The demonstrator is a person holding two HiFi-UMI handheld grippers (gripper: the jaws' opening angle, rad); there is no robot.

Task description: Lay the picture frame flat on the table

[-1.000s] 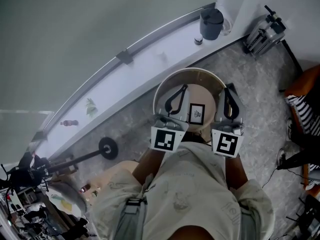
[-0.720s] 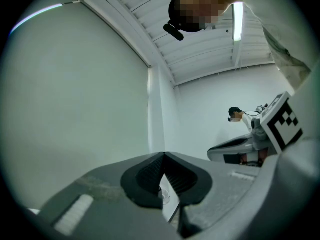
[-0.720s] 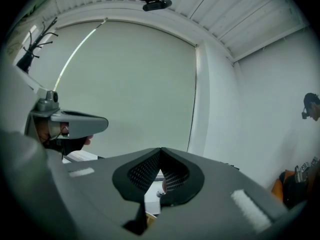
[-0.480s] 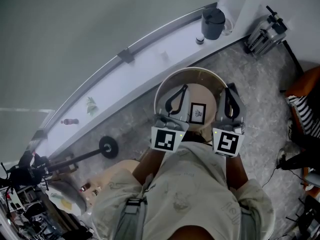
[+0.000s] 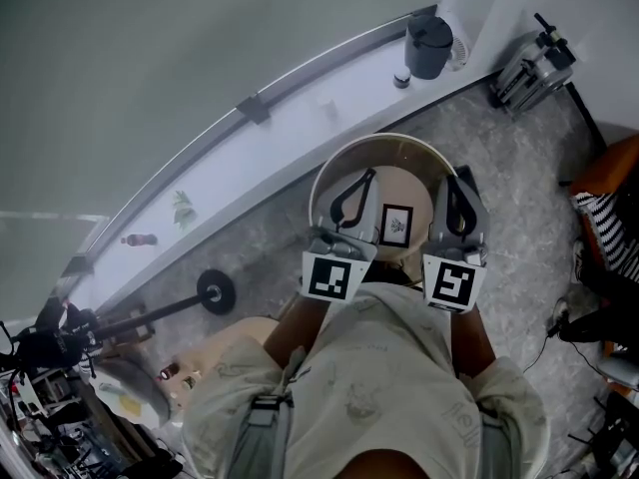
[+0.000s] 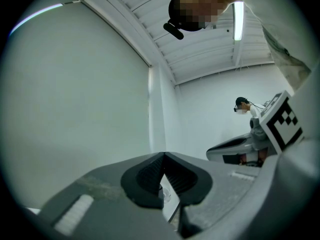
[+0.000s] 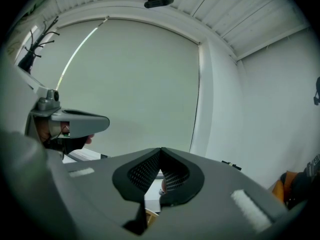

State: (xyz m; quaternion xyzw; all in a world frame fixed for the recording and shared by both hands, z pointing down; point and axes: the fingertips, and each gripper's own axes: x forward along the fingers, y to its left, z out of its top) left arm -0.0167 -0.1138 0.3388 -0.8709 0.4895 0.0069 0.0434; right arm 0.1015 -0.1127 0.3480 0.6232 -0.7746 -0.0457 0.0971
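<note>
The left gripper (image 5: 351, 198) and right gripper (image 5: 457, 204), both clenched and empty, flank the picture frame (image 5: 396, 225). It seems to lie face-up on the table (image 5: 371, 140), so any contact should stay gentle.

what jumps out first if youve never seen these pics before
The eye lands on the small black picture frame on the round table, seen from above in the head view. The left claw and right claw flank it, both shut and empty. Beyond the table a long pale ledge sweeps diagonally across the view, with a dark lidded container at its upper right end.
</note>
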